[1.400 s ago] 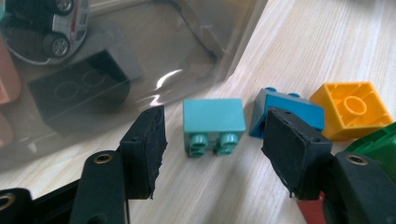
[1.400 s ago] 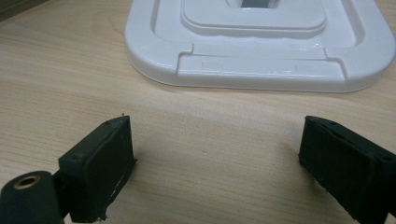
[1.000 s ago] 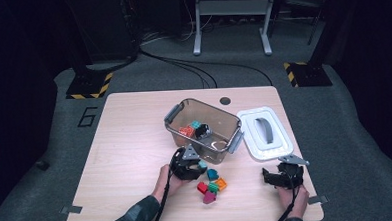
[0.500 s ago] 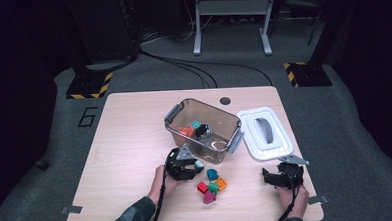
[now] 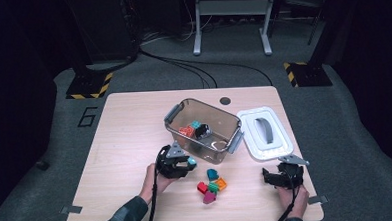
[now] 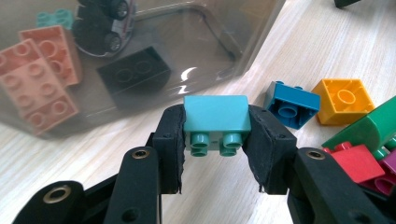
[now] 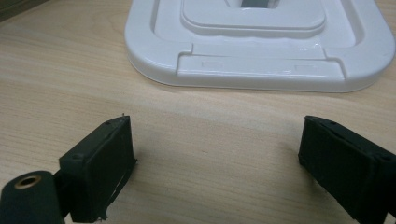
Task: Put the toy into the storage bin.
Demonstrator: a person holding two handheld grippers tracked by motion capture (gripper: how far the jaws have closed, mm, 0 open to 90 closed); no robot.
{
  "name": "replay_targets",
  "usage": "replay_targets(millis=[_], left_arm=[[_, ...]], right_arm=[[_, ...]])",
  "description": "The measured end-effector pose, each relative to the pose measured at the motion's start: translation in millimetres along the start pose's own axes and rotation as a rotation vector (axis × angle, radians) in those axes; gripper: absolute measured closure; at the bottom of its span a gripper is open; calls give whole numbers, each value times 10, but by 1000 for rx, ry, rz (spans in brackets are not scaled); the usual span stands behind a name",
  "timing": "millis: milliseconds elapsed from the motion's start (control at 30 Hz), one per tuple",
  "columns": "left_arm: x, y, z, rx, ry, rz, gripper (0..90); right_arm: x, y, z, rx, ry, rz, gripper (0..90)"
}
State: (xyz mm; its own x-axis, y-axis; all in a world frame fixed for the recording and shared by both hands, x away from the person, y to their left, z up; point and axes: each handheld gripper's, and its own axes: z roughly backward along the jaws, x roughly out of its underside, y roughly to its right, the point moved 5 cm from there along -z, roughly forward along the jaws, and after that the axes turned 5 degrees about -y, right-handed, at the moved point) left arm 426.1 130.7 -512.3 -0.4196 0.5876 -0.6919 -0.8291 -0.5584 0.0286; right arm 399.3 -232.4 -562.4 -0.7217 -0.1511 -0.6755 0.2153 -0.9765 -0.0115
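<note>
Jaws of my left gripper point(image 6: 215, 135) pinch a teal brick point(image 6: 215, 122) by its two short ends, studs facing back toward the camera, long axis running straight across from pad to pad. My right gripper point(image 7: 217, 158) has its jaws spread wide with nothing between them, low over the bench point(image 5: 125, 133) just in front of the white lid point(image 7: 257, 46). The relation that matters: the clear bin point(image 5: 204, 124) stands directly ahead of the held brick, its near wall close, with bricks and a toy car already inside. My left hand point(image 5: 154, 175) is the nearer one, so I judge the brick must lift over that wall. Loose bricks point(image 5: 211, 185) lie between my hands.
</note>
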Motion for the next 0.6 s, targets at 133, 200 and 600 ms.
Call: replay_targets(millis=[133, 200, 600], left_arm=[[3, -51, 78, -8, 19, 18, 590], [5, -86, 128, -19, 23, 15, 590], [-32, -251, 419, -47, 50, 44, 590]], right_arm=[[0, 0, 0, 0, 0, 0, 93], [0, 0, 0, 0, 0, 0, 93], [0, 0, 0, 1, 0, 0, 93]])
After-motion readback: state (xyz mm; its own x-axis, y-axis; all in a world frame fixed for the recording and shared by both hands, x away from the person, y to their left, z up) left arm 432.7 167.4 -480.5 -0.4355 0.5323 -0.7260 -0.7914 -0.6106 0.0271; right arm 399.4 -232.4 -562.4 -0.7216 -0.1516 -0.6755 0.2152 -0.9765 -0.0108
